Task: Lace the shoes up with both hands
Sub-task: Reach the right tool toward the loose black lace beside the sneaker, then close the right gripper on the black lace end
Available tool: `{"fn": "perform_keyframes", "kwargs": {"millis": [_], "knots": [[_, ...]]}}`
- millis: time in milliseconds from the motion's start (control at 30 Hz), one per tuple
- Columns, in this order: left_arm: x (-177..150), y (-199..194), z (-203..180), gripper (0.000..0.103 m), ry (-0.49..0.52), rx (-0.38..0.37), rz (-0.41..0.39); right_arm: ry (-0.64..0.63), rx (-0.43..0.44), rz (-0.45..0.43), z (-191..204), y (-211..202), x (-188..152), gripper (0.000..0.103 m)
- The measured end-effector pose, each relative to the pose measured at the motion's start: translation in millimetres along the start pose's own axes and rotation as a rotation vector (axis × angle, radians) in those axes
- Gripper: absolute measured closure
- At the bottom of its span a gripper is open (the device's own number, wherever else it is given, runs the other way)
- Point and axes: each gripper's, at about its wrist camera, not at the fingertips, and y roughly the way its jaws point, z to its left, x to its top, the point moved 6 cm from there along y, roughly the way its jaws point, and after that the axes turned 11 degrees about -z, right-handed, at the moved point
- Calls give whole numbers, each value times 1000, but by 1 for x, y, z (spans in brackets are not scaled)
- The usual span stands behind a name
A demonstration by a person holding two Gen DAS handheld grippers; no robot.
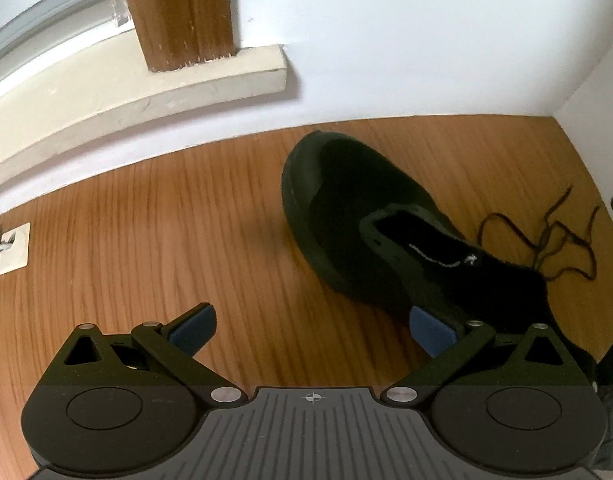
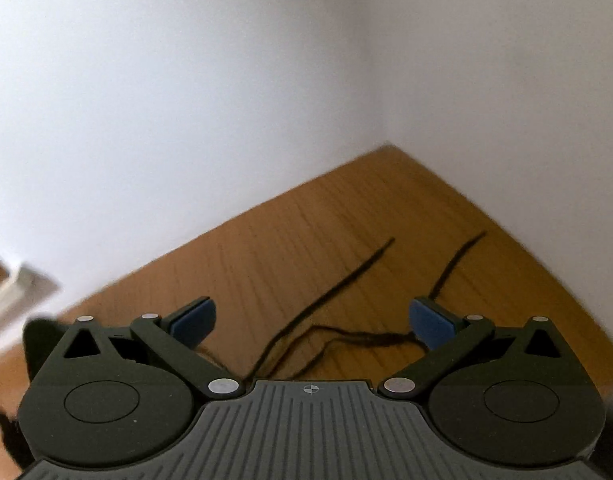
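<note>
A black shoe (image 1: pixel 370 216) lies on the wooden table (image 1: pixel 166 240), toe toward the wall, with its eyelet opening unlaced. A loose black lace (image 1: pixel 562 236) lies tangled to the right of the shoe. My left gripper (image 1: pixel 312 328) is open and empty, just in front of the shoe's near side; its right pad (image 1: pixel 432 332) is close to the shoe. In the right wrist view, lace strands (image 2: pixel 338 280) run across the table. My right gripper (image 2: pixel 312 320) is open over them, holding nothing.
White walls (image 1: pixel 426 40) close the table at the back and right, meeting in a corner (image 2: pixel 386 146). A cream window sill (image 1: pixel 166 88) with a wooden frame post (image 1: pixel 182 12) juts out at back left. A small white fitting (image 1: pixel 12 248) sits at the left edge.
</note>
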Motion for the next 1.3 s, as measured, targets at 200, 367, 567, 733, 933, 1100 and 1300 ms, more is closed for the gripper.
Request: {"fn": "perform_keyframes", "kwargs": {"millis": [200,367,567,733,933,1100,1300], "knots": [[3,13,6,0,3,-7,25,-75,-100,11,4,51,8,41],[4,19,8,0,10,-13,38,-38,-155,40,-7,79,10,50],[4,25,12,0,-1,-16,51,-17,-211,68,-18,98,8,59],[4,29,16,0,-12,-11,59,-26,-230,80,-21,103,1,62],[3,28,19,0,-15,-6,65,-43,-235,95,-20,108,-1,70],[3,30,20,0,-14,-6,67,-35,-236,116,-19,110,-2,82],[3,34,20,0,-14,-6,73,-62,-247,117,-16,118,3,92]]}}
